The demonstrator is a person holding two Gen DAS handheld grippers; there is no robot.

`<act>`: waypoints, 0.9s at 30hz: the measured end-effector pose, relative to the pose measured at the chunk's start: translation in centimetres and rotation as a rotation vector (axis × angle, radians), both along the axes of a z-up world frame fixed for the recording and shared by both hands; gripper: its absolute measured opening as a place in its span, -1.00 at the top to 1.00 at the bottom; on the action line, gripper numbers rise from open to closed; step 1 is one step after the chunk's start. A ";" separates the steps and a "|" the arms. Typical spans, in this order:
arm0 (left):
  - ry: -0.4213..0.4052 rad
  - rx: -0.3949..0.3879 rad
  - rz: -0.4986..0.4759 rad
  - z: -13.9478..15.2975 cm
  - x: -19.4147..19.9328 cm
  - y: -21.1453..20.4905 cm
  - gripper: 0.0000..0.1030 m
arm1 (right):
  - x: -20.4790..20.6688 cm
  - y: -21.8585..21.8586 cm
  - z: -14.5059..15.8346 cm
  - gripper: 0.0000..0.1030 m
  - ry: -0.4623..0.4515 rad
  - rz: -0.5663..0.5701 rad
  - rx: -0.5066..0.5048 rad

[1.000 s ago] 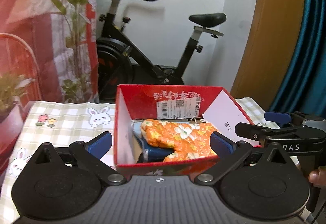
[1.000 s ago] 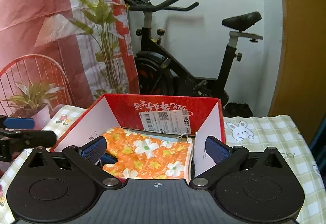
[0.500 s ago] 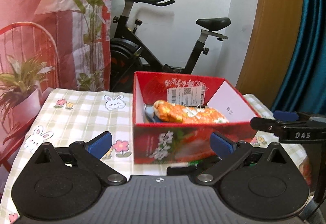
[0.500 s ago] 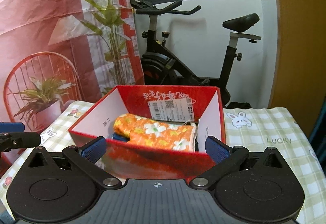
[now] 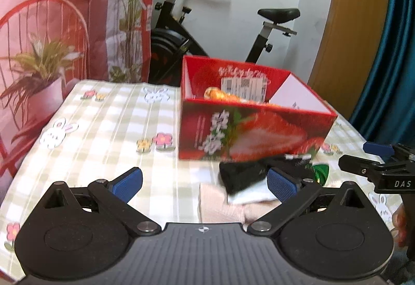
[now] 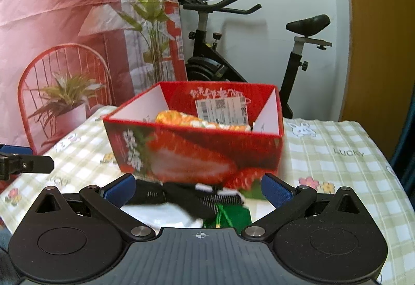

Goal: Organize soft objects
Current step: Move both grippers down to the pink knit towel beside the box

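Both grippers, left [image 5: 205,182] and right [image 6: 198,187], are hanging spread, empty; box [image 6: 197,152] is hiding the orange cloth [image 6: 181,117] partly; checked tablecloth [image 5: 109,129] is blurring.

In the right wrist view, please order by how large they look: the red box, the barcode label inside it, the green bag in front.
1. red box
2. green bag, partly hidden by the gripper body, so unsure against the label
3. barcode label, small and far back

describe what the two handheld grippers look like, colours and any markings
Both are matte black: a ribbed body with two round discs and silver pivot pins. The left gripper and right gripper carry blue textured fingertip pads. Seen side-on, the right one shows white "DAS" lettering.
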State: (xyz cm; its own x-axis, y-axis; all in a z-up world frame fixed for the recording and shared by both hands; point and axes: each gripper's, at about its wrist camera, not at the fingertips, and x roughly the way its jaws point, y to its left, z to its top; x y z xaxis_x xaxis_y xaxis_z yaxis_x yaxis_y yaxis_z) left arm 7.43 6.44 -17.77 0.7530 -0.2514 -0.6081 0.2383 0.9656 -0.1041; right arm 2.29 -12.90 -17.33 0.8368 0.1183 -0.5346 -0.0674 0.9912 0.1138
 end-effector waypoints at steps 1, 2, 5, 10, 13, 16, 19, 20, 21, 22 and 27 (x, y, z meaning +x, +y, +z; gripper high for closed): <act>0.008 -0.001 0.002 -0.4 -0.3 0.1 -1.00 | -0.3 0.0 -0.3 -0.99 0.007 -0.002 -0.005; 0.017 -0.002 0.004 -0.7 -0.5 0.3 -0.99 | -0.5 0.0 -0.7 -0.99 0.015 -0.005 -0.010; 0.046 -0.007 0.011 -1.7 -0.9 0.5 -0.97 | -1.0 0.1 -1.7 -0.99 0.047 -0.024 -0.016; 0.092 -0.017 -0.026 -3.1 -1.6 -0.2 -0.90 | -1.9 0.0 -2.9 -0.99 0.122 -0.025 -0.008; 0.129 -0.009 -0.067 -4.4 -1.7 -0.9 -0.74 | -2.6 0.2 -3.6 -0.99 0.177 -0.006 -0.025; 0.179 -0.019 -0.080 -5.8 -1.2 -1.1 -0.51 | -2.8 0.1 -4.3 -0.99 0.231 -0.016 -0.030; 0.228 -0.039 -0.084 -7.0 -0.9 -1.1 -0.29 | -2.4 -0.4 -5.1 -0.99 0.286 -0.038 -0.027; 0.240 -0.041 -0.084 -7.4 -0.8 -1.0 -0.19 | -2.4 -0.5 -5.4 -0.99 0.306 -0.046 -0.027; 0.247 -0.042 -0.083 -7.5 -0.9 -1.0 -0.12 | -2.3 -0.5 -5.8 -0.98 0.328 -0.049 -0.029; 0.254 -0.043 -0.082 -7.8 -0.9 -0.9 0.03 | -2.2 -0.5 -6.1 -0.98 0.346 -0.049 -0.031; 0.285 -0.038 -0.072 -8.6 -0.7 -0.7 0.34 | -2.2 0.2 -7.1 -0.98 0.414 -0.005 -0.069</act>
State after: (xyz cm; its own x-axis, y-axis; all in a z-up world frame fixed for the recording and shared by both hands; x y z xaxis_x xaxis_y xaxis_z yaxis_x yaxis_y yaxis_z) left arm 6.77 5.72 -26.33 0.5323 -0.3245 -0.7819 0.2622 0.9414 -0.2123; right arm 0.07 -12.70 -24.44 0.5501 0.0669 -0.8324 -0.0247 0.9977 0.0638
